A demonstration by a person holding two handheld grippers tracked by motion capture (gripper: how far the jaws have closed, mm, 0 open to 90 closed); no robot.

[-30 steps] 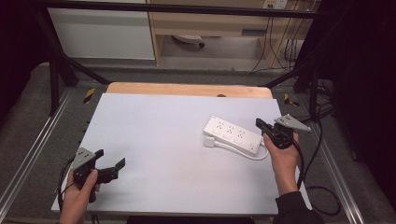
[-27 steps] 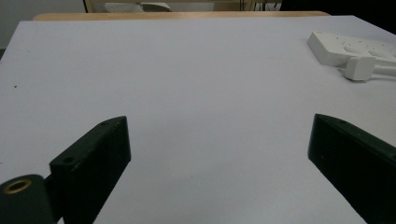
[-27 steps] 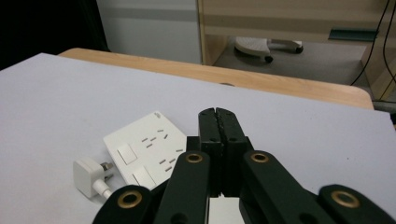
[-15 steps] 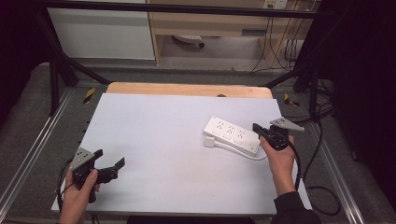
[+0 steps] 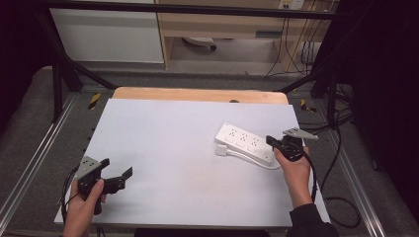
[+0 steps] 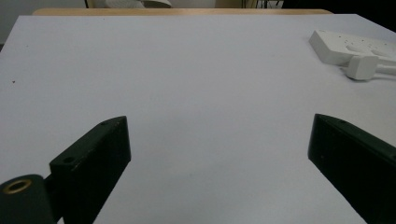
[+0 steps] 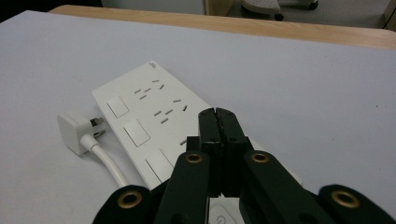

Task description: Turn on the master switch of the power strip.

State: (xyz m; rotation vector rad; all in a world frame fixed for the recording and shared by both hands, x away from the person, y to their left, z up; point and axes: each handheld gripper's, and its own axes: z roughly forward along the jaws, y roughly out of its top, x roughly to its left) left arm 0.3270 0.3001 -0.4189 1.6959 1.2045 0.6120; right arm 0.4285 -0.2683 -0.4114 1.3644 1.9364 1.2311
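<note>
A white power strip (image 5: 242, 142) lies flat on the white table sheet (image 5: 173, 148), right of centre, its white plug (image 5: 223, 149) and cord beside it. My right gripper (image 5: 271, 141) is shut with nothing between its jaws. In the right gripper view the tips (image 7: 217, 114) hover over the near end of the strip (image 7: 144, 102), right of the plug (image 7: 74, 133); whether they touch it I cannot tell. My left gripper (image 5: 117, 168) is held open near the sheet's front left corner. Its jaws (image 6: 219, 140) stand wide over bare sheet, with the strip (image 6: 355, 44) far off.
The wooden table edge (image 5: 197, 94) shows beyond the sheet. Metal rails (image 5: 29, 168) run along both sides of the table. Black cables (image 5: 341, 148) hang at the right. A cabinet and shelf stand behind.
My right gripper has sunk a little toward the strip's near end, still shut. The left gripper has kept still.
</note>
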